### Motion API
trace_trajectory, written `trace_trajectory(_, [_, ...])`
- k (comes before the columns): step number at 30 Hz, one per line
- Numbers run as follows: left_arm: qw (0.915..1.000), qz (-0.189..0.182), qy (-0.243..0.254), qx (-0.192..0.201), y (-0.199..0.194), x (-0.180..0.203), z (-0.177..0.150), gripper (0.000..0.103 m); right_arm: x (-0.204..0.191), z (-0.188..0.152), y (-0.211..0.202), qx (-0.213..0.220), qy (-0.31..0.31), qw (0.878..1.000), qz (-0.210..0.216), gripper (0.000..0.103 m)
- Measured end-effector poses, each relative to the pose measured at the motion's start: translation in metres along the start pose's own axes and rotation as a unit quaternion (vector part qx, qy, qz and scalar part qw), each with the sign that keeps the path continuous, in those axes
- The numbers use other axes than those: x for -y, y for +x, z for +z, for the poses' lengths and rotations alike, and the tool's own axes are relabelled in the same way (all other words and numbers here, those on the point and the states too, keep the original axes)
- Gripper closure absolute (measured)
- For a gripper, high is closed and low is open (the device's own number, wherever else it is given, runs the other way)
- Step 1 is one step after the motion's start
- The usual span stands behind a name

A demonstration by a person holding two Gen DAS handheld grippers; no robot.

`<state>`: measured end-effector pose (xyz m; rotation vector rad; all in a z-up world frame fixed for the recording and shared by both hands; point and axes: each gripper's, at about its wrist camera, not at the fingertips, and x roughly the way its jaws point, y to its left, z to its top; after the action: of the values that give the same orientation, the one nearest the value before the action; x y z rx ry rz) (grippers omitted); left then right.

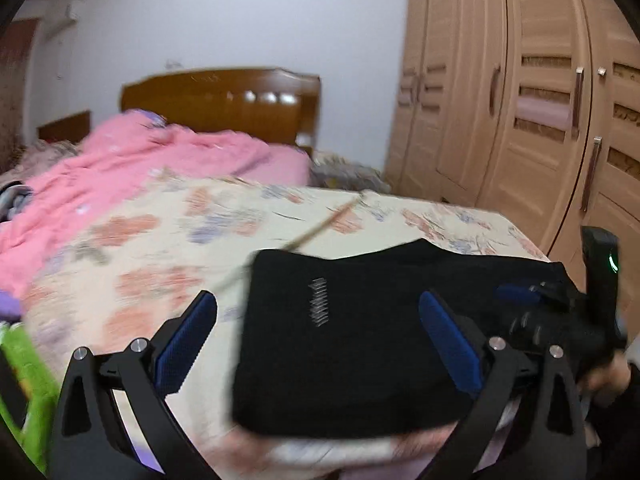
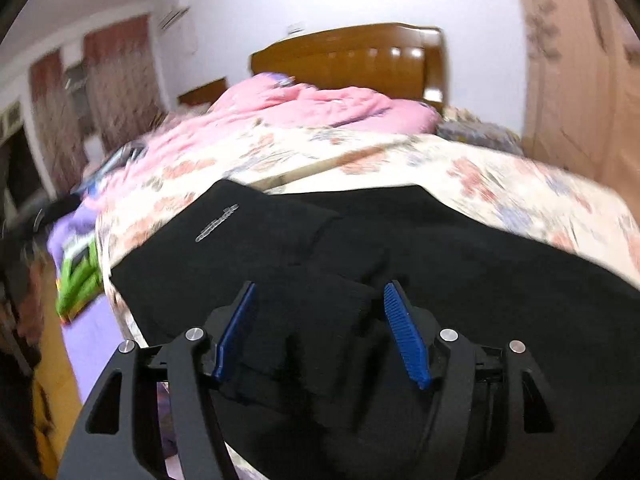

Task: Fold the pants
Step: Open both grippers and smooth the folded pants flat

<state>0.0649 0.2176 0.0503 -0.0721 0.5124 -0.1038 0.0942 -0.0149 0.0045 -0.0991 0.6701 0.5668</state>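
One bed (image 1: 132, 248) fills most of both views, covered by a cream sheet with faded flowers, with a pink quilt (image 1: 168, 164) bunched near its wooden headboard (image 1: 224, 100). Tall wooden wardrobe doors (image 1: 520, 112) stand along the right side of the room. On the near corner of the bed lie the black pants (image 1: 348, 344), folded into a thick flat stack with a small pale logo on top; their edge hangs a little past the mattress edge. Over them hovers the left gripper (image 1: 320, 340), its blue-padded fingers (image 1: 188, 340) spread wide with nothing pinched between them. Farther right, the right gripper (image 2: 320, 332) sits low over a raised fold of the pants, its fingers (image 2: 404, 336) apart on either side of the cloth and not pressing it. Both views are blurred.
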Motion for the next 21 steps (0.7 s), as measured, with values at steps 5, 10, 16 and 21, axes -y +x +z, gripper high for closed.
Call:
trace_trajectory(5, [0.994, 0.013, 0.012, -0.108, 0.103, 0.017, 0.0, 0.002, -0.014, -0.019, 0.026, -0.049, -0.054, 0.997, -0.011, 0.039])
trace_trajectory(10, [0.9857, 0.04, -0.029, -0.161, 0.138, -0.006, -0.025, 0.002, 0.005, -0.027, 0.027, -0.048, -0.014, 0.998, 0.034, 0.038])
trace_trajectory(16, [0.9863, 0.018, -0.073, -0.147, 0.119, -0.001, 0.005, 0.002, 0.008, -0.03, 0.028, -0.037, -0.001, 0.998, 0.044, 0.034])
trace_trajectory(21, [0.9828, 0.012, -0.077, -0.167, 0.164, -0.003, 0.037, 0.002, 0.004, -0.029, 0.03, -0.033, -0.006, 0.999, 0.037, 0.031])
